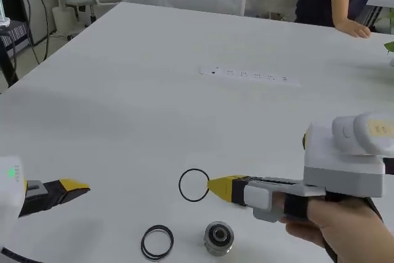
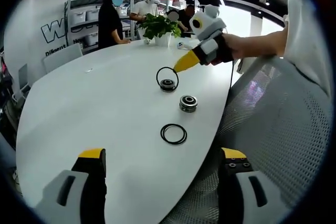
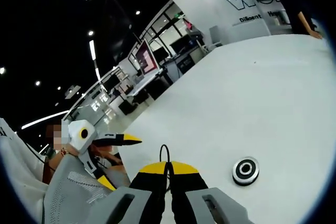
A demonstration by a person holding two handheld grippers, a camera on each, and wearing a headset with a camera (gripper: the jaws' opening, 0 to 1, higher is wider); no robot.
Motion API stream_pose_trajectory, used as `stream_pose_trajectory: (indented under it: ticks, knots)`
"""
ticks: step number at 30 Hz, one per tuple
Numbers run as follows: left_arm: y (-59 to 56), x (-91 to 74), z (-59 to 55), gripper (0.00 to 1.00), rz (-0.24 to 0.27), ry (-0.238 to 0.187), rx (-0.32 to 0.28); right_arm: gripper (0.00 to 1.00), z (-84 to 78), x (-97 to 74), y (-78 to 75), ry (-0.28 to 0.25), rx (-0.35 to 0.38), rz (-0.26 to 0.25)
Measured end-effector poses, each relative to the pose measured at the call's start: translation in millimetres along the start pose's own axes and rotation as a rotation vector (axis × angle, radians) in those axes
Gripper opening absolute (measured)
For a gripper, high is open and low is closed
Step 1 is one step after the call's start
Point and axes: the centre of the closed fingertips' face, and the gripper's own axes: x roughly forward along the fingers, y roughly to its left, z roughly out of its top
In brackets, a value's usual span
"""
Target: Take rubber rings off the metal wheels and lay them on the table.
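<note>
On the white worktop (image 1: pixel 123 90), the right tongs (image 1: pixel 211 185) pinch a rubber ring (image 1: pixel 194 185) jutting left of their tips (left tongs (image 2: pixel 163 153) gape wide), with the laid rings (image 1: pixel 157 241) nearer.

Held ring (image 1: pixel 194 185): thin black rubber loop, round and undistorted, pinched at one edge in the closed tips of the right gripper (image 1: pixel 210 184); seen edge-on as a dark line between the jaws in the right gripper view (image 3: pixel 164 156).
Loose rings (image 1: pixel 157 241): two thin black loops, flat on the white table, one lying almost exactly on the other.
Near wheel (image 1: pixel 218 237): small silver metal disc with a dark centre, lying flat, just beside the loose rings.
Far wheel (image 2: pixel 168 84): same kind, flat on the table, behind the held ring's lower edge; contact between them cannot be told.
</note>
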Motion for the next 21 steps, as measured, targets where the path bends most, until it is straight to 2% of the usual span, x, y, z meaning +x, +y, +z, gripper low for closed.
stream_pose_trajectory:
  ticks: [9,15,19,21]
  knots:
    - [-1.2,-0.4,-3.5,0.86,0.003,0.002,-0.011,0.0,-16.4,13.1,11.5,0.06,-0.002,0.036]
    - [-2.0,-0.1,-3.9,0.86,0.001,0.003,-0.013,0.0,-24.2,19.9,15.3,0.081,0.008,0.043]
    - [-3.6,1.4,-3.5,0.86,-0.005,0.003,-0.012,0.0,-40.8,29.7,22.6,0.123,0.053,0.072]
    - [-3.9,1.8,-3.0,0.86,-0.005,0.001,-0.014,0.0,-48.3,34.6,24.5,0.148,0.045,0.072]
